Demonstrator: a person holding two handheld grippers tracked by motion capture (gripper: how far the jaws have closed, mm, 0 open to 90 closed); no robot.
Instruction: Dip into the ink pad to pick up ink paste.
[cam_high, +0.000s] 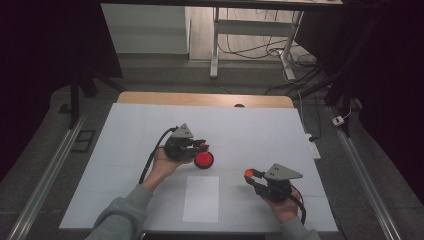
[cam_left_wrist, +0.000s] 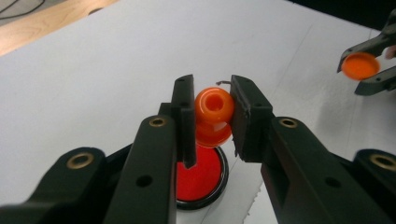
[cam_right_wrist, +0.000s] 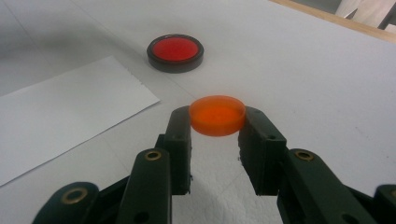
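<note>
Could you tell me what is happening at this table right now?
A person works two hand-held grippers over a white table. The left gripper is shut on an orange stamp-like knob, held just above a round red pad in a black case. The right gripper is shut on an orange lid, held off to the side. A white sheet of paper lies between the hands.

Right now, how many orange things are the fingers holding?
2: an orange knob in the left gripper above the red disc, and an orange cap in the right gripper.
</note>
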